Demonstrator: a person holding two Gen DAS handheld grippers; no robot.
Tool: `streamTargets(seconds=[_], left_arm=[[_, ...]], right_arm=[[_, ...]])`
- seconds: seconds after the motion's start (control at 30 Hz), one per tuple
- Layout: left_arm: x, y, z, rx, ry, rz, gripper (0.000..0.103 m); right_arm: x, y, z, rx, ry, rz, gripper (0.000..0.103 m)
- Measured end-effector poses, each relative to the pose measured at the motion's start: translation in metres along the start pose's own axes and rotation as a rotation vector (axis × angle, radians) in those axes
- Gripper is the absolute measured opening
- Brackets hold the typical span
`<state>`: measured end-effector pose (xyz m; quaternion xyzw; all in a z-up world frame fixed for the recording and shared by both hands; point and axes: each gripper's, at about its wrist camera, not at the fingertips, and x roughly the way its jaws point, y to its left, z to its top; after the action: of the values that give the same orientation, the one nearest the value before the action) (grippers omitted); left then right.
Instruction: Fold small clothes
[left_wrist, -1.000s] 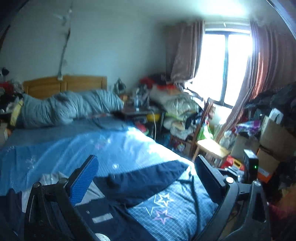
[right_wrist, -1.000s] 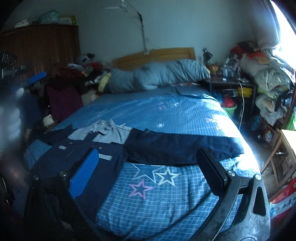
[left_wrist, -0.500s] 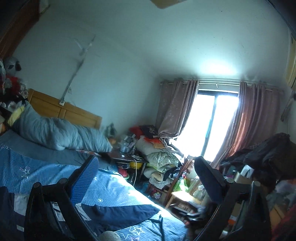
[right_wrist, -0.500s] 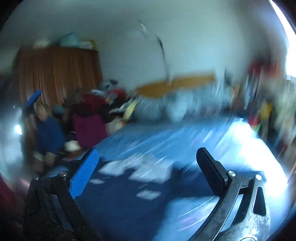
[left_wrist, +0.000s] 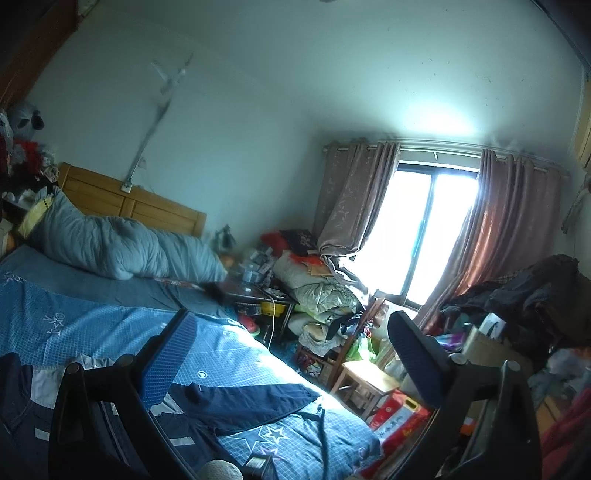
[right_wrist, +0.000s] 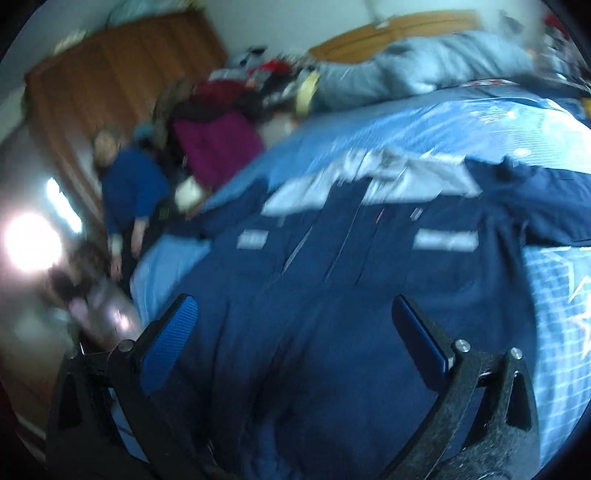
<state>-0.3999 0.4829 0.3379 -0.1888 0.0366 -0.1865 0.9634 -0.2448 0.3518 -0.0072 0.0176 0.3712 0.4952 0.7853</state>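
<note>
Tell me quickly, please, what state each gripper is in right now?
Left gripper: open, holding nothing, raised above the bed.
Right gripper: open, holding nothing, over the navy garment.

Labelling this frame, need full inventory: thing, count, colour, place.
navy jacket: 1, navy with grey panels, spread on bed
bed: 1, blue checked sheet with stars
duvet: 1, grey-blue, rolled by headboard
headboard: 1, wood
curtains: 2, brown-pink, flanking window
stool: 1, wood, beside bed
wardrobe: 1, brown, blurred
left gripper: open, empty, above bed
right gripper: open, empty, over jacket
</note>
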Motion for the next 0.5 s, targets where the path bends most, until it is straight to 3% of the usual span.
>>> streamTargets(seconds=[0.27,0.4,0.5], left_arm=[[-0.028,0.042,0.007,-0.025,-0.075,0.119,0.103],[-0.049,0.06,0.014,0.036,-0.086,0.23,0.103],[-0.067,0.072,0.011,0.113,-0.099,0.346,0.103]], right_arm=[[0.029,0.063,-0.082,-0.022,0.174,0.107,0.103],[0.022,0.085,-0.086,-0.15,0.176,0.086,0.103],[0.003,0.071,-0.073,-0.164,0.144,0.02,0.103]])
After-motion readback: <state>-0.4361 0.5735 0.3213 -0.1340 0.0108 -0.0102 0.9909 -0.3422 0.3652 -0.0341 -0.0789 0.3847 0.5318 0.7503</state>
